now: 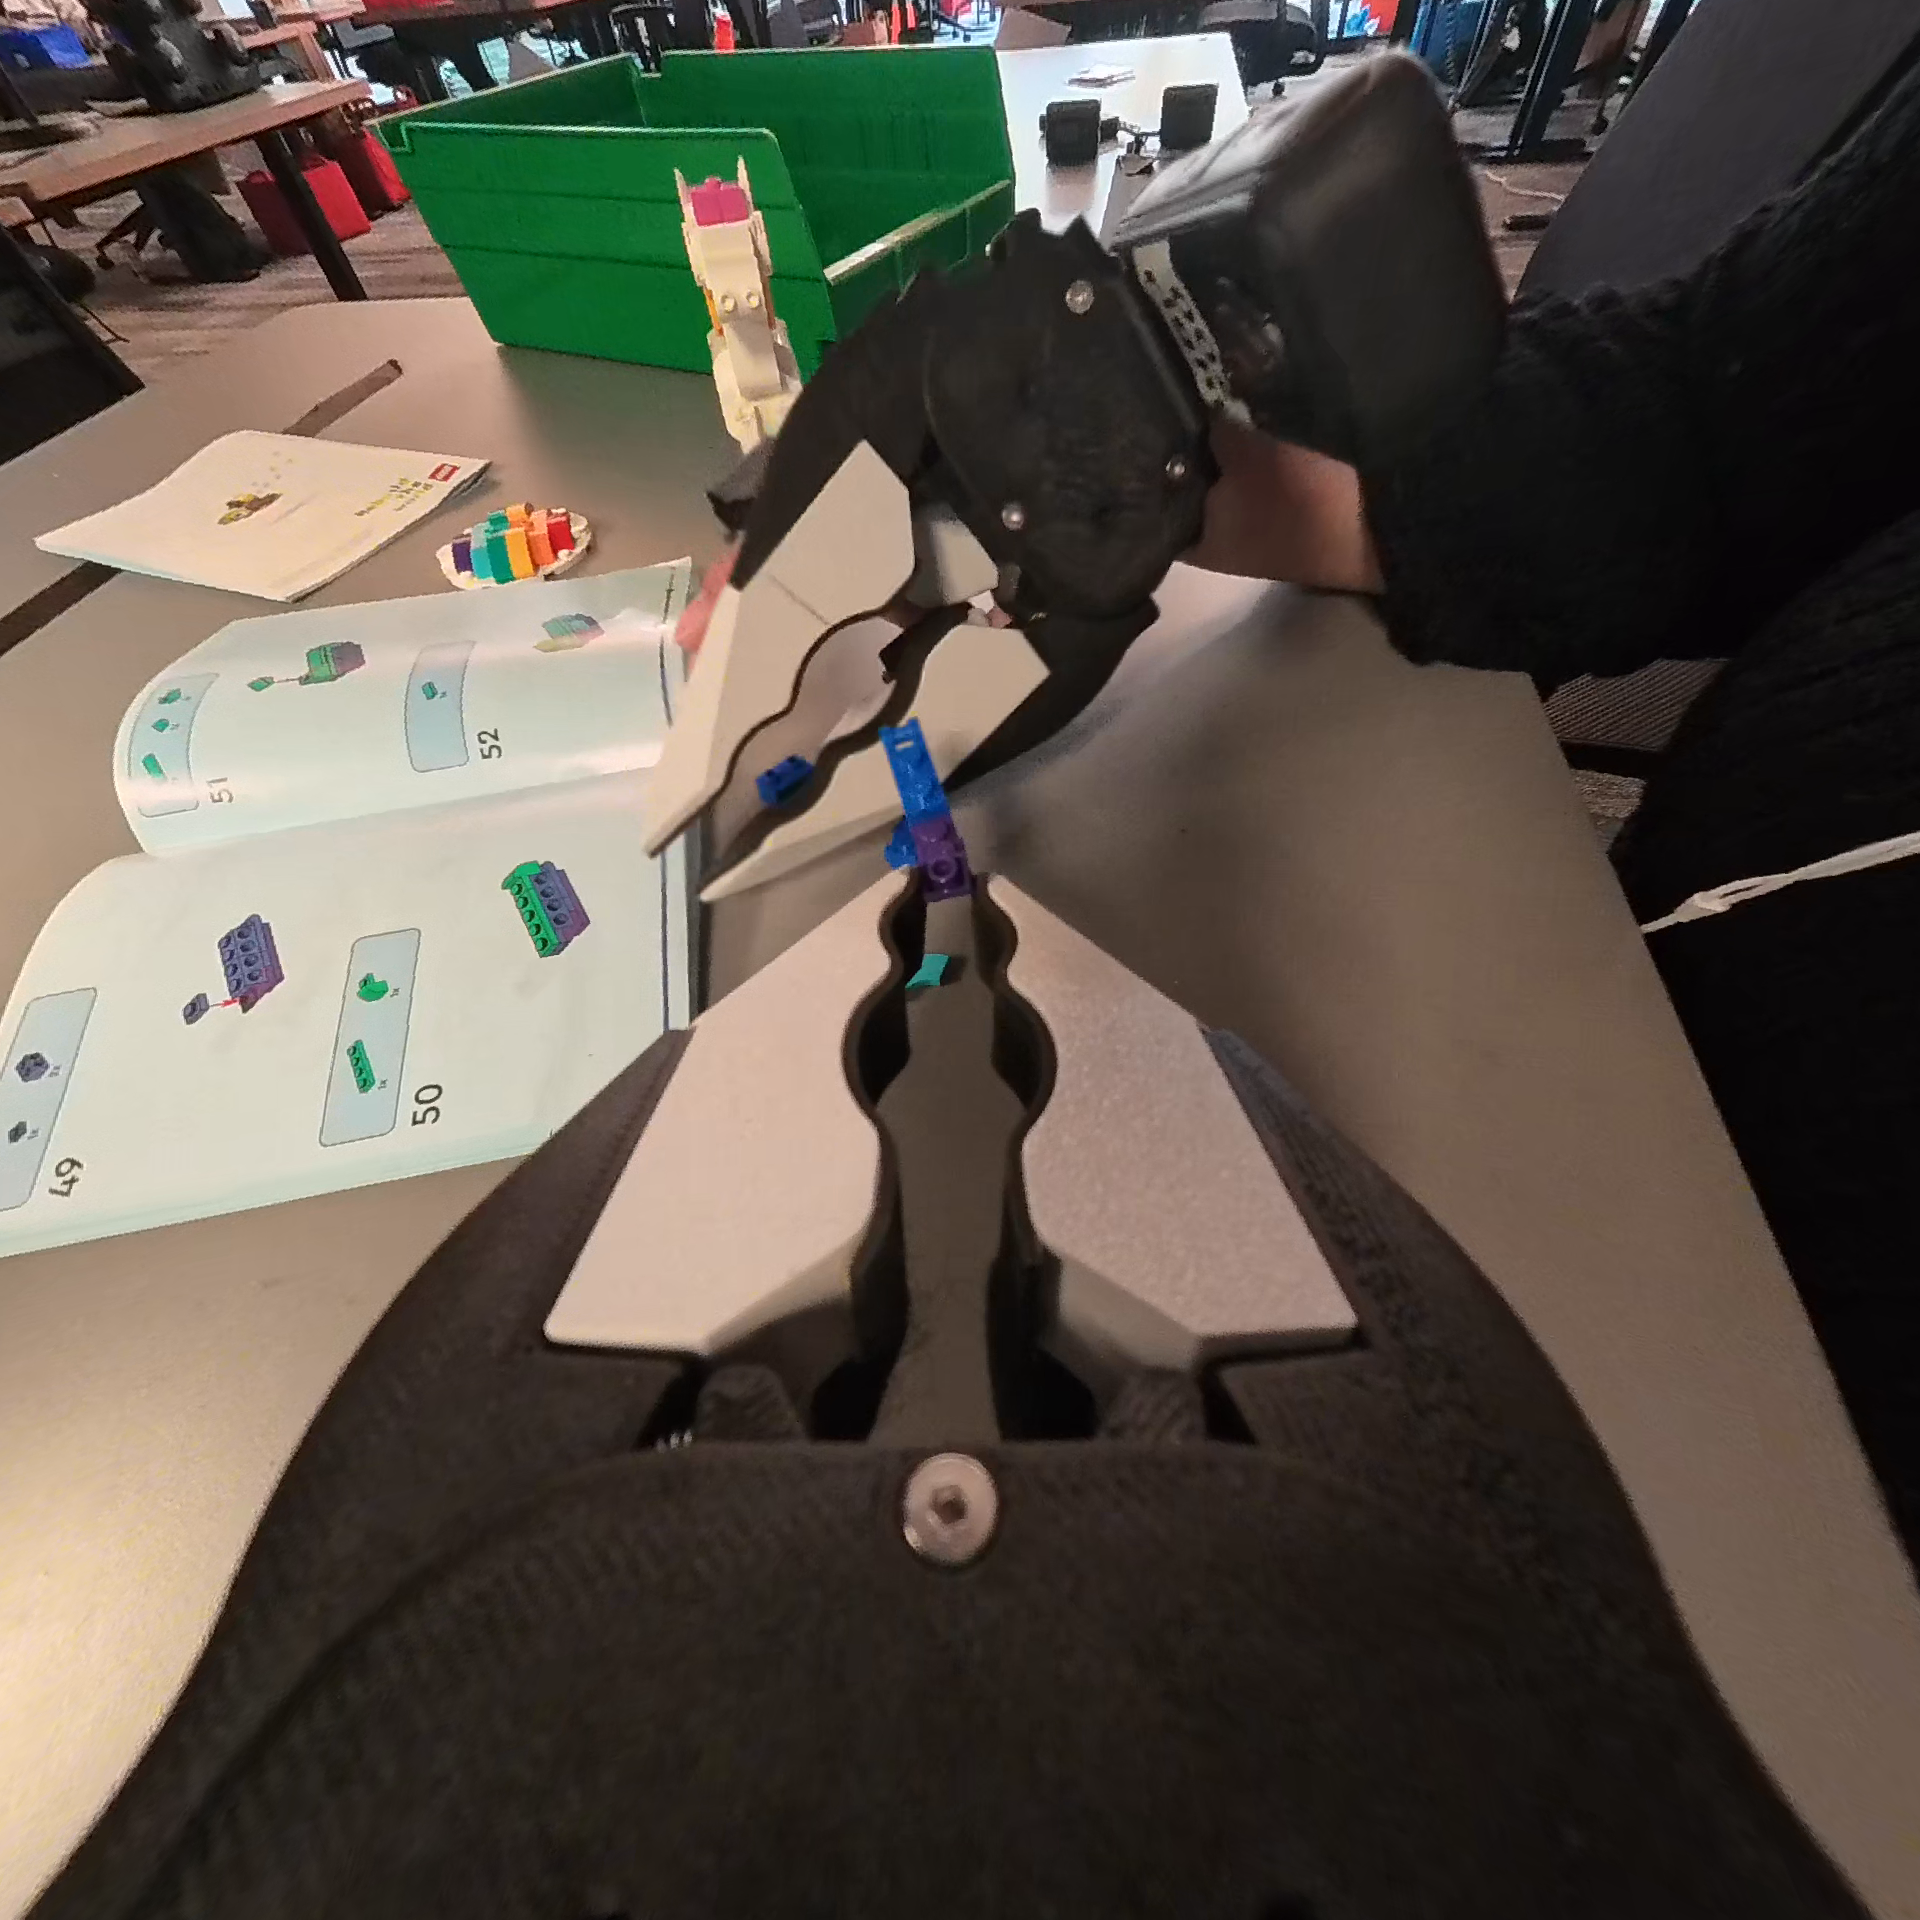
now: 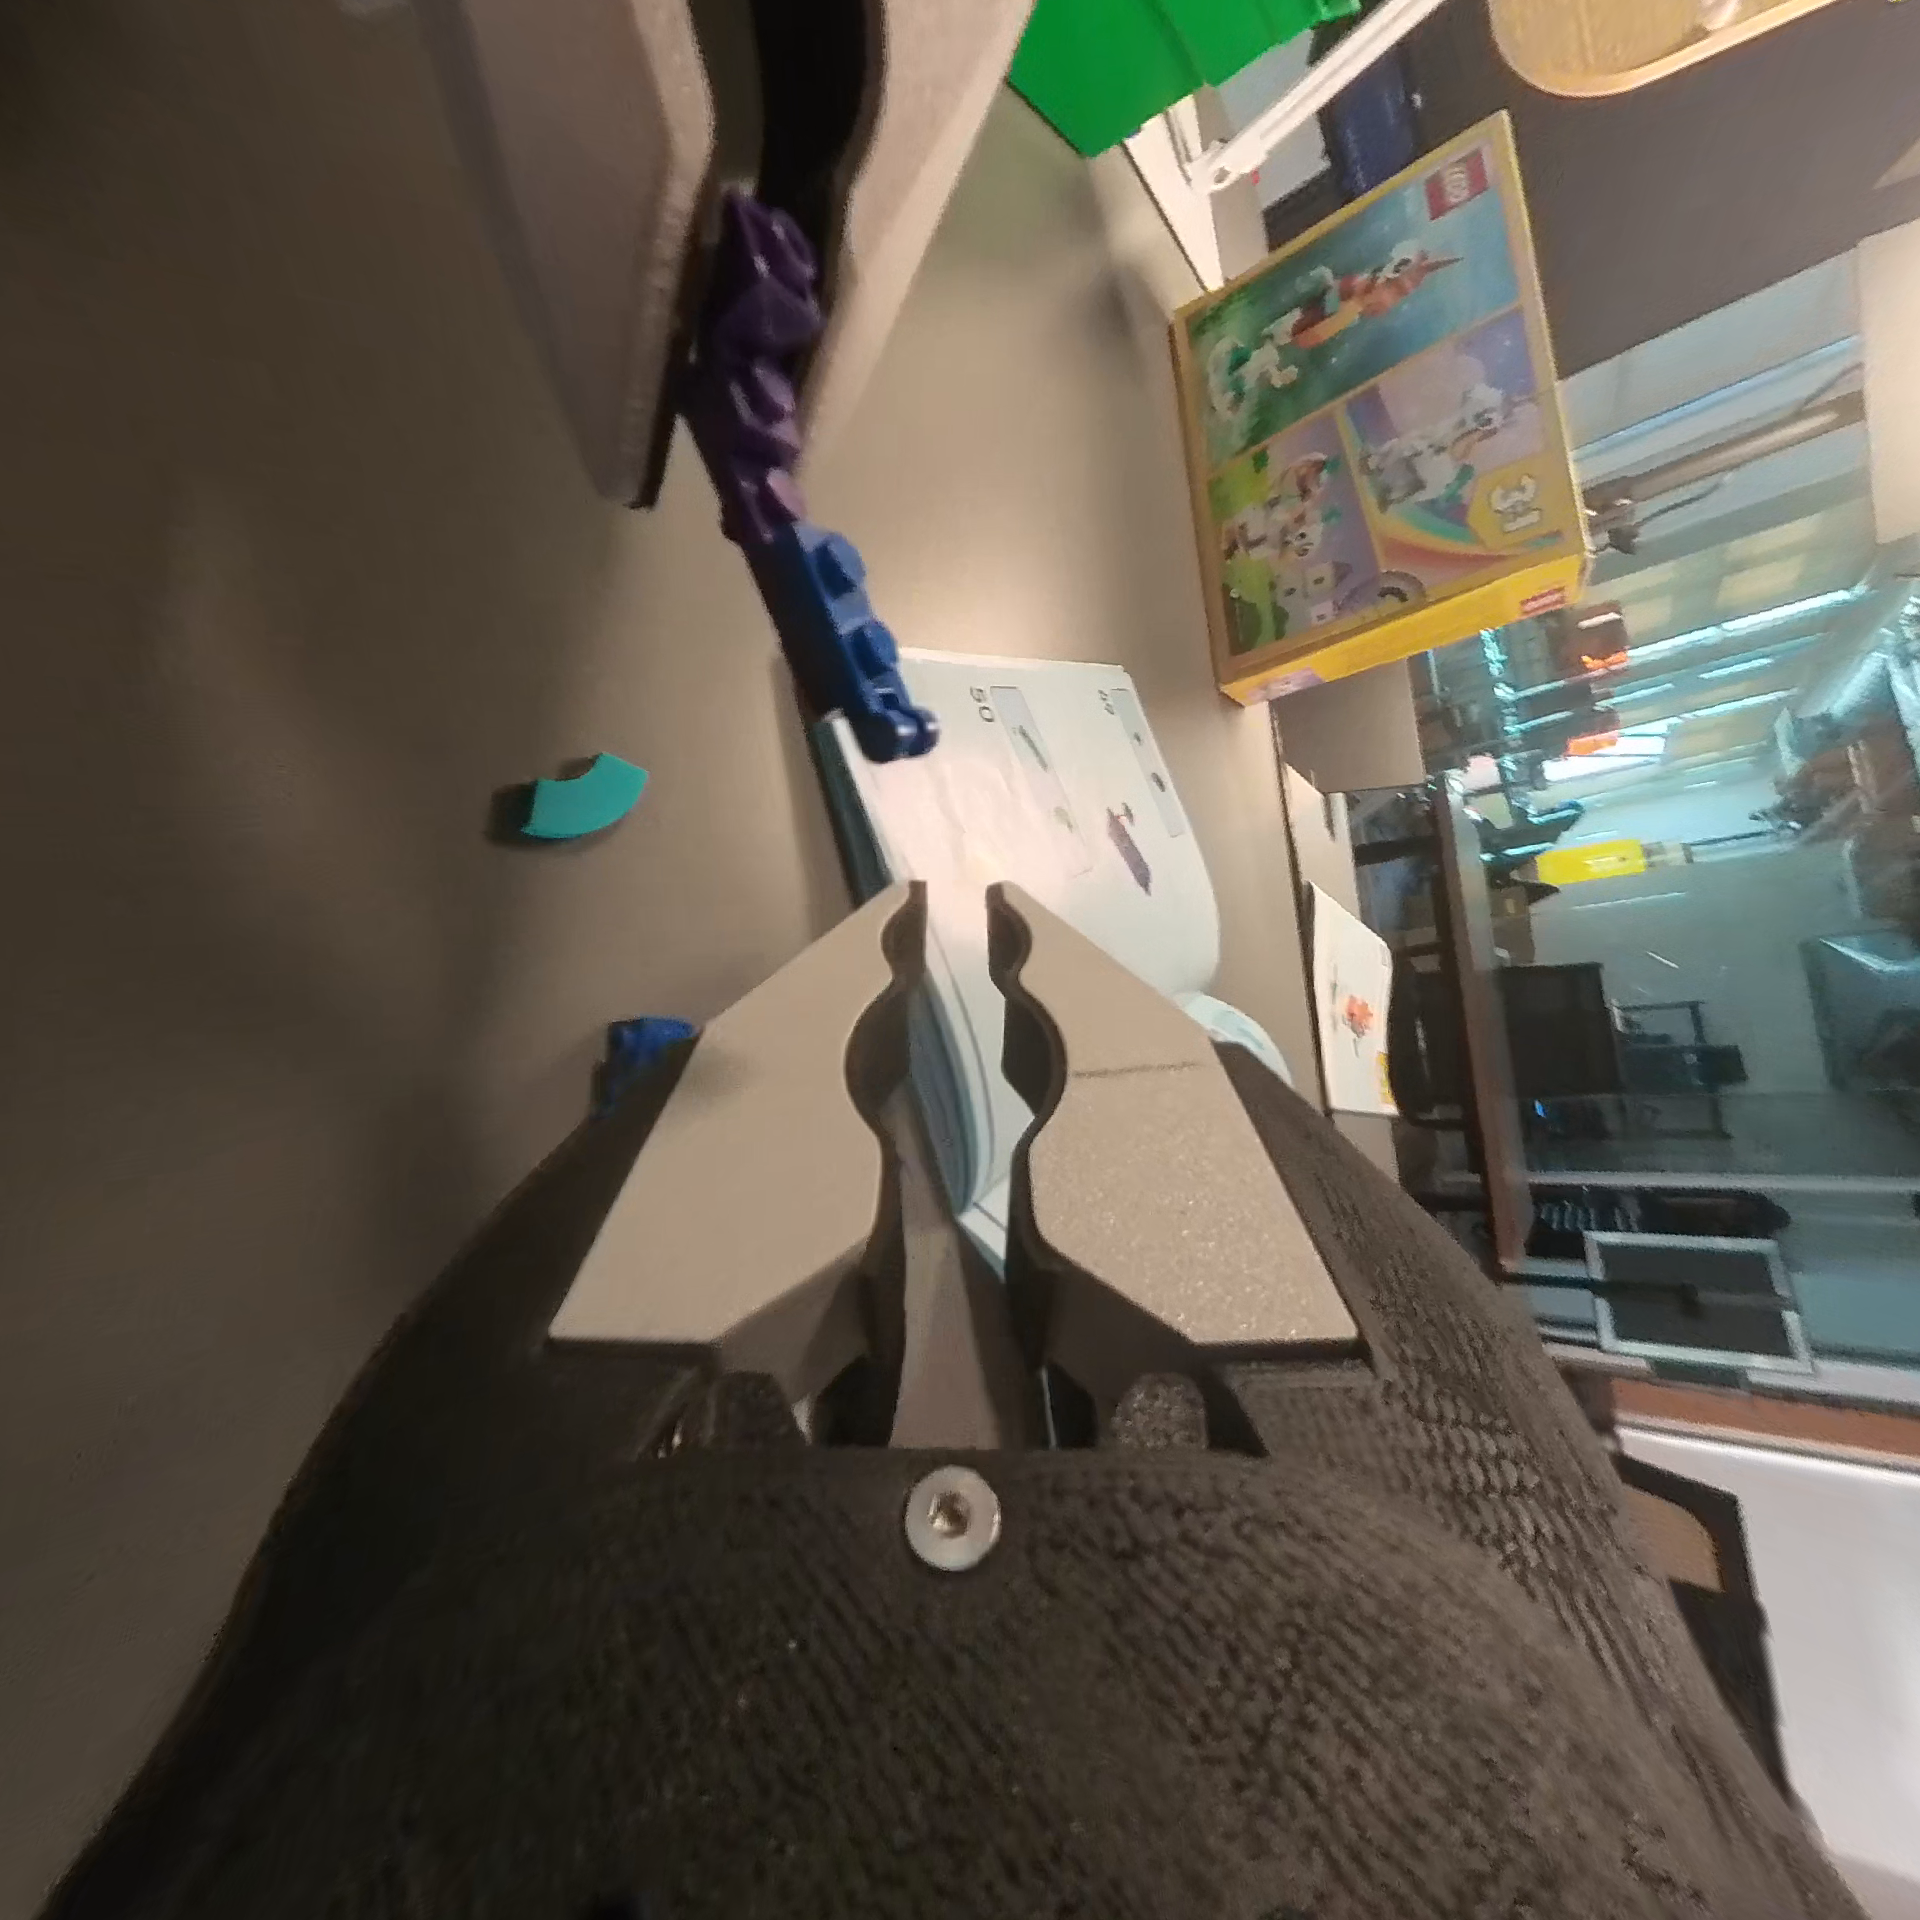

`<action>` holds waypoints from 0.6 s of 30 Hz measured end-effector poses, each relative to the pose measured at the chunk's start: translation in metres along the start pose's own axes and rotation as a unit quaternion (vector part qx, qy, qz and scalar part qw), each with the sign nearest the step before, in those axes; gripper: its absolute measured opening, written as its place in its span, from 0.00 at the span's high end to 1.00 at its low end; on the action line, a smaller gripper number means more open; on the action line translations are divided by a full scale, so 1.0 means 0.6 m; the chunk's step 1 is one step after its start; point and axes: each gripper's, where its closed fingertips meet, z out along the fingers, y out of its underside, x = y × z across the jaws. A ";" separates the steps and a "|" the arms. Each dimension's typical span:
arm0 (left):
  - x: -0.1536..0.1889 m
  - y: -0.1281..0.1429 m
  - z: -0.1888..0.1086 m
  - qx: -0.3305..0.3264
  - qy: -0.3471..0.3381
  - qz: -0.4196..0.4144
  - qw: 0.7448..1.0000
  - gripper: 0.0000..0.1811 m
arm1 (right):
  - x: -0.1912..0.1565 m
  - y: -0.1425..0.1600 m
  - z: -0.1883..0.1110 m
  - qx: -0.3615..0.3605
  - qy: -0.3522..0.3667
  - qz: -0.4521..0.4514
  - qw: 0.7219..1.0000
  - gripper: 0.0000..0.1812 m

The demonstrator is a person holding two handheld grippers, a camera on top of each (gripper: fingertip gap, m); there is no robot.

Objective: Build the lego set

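With a white figure (image 1: 743, 312) already built, the left hand-held gripper (image 1: 943, 883) pinches a purple-and-blue strip (image 1: 928, 821) while the right hand-held gripper (image 2: 954, 904), slightly parted, holds nothing, leaving the teal curved piece (image 2: 577, 798) loose on the tabletop (image 1: 1299, 883).

Small blue brick (image 2: 636, 1049) half hidden behind right claw (image 2: 954, 899); green bin (image 2: 1122, 62) cropped.

Your purple-and-blue brick strip (image 1: 928, 821) stands on end, its purple end pinched in the left hand-held gripper (image 1: 943, 883). A teal curved piece (image 2: 578, 801) lies flat on the bench (image 1: 1299, 935) below it. A small blue brick (image 1: 784, 777) rests nearby.
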 end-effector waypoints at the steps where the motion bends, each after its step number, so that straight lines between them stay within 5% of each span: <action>1: 0.000 0.000 0.000 0.000 0.000 0.000 1.000 0.96 | -0.002 -0.002 -0.001 0.004 -0.004 0.002 1.000 0.94; 18: 0.002 0.000 0.000 0.000 0.002 -0.001 1.000 0.96 | 0.003 -0.004 0.007 -0.004 0.019 -0.019 1.000 0.99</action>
